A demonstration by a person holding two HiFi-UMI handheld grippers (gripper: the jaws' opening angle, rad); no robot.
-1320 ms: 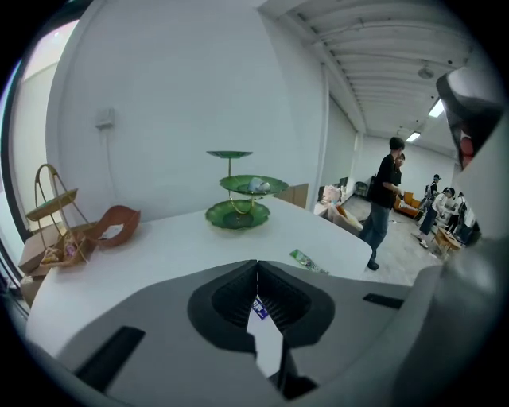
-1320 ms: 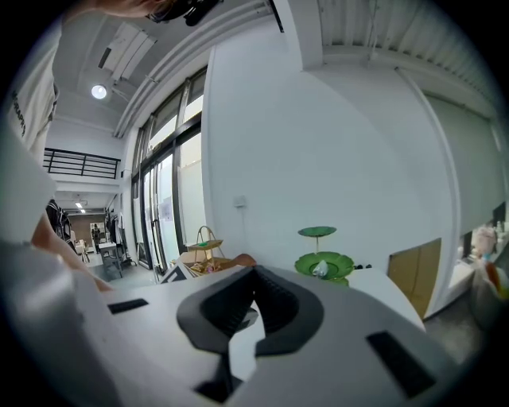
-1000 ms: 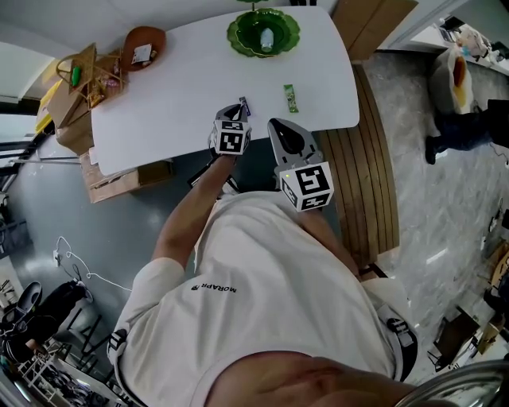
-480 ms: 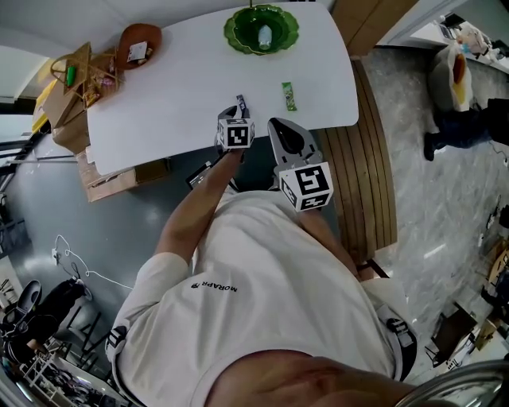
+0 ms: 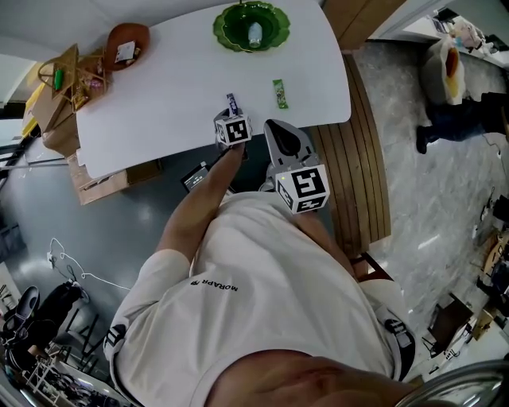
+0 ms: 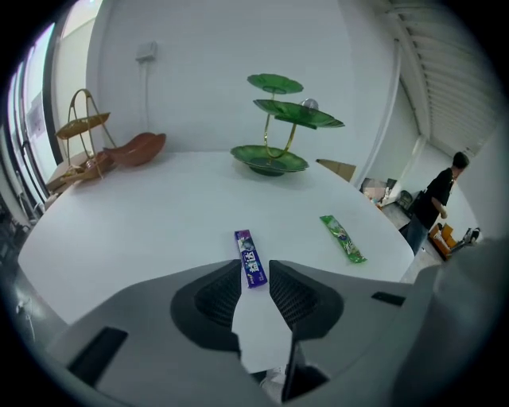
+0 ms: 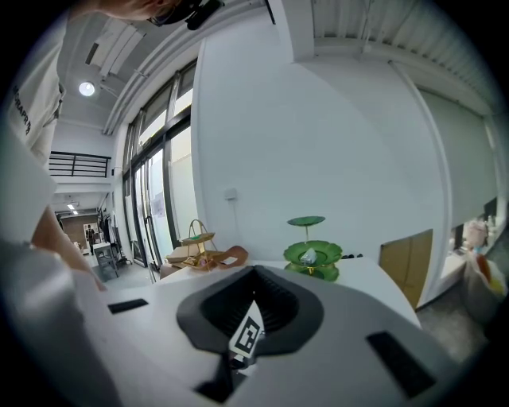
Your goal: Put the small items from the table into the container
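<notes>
My left gripper (image 6: 254,272) hovers open at the near end of the purple candy stick (image 6: 249,253), so I judge the pick is starting: lower, straddle it, then pinch.

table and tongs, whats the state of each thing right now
left tongs: open, purple candy stick's near end between them, not gripped
right tongs: shut, empty
purple candy stick: lying flat on the table
green candy packet: lying flat on the table, untouched
green dish: holds one small wrapped item
brown bowl: holds a small packet
</notes>
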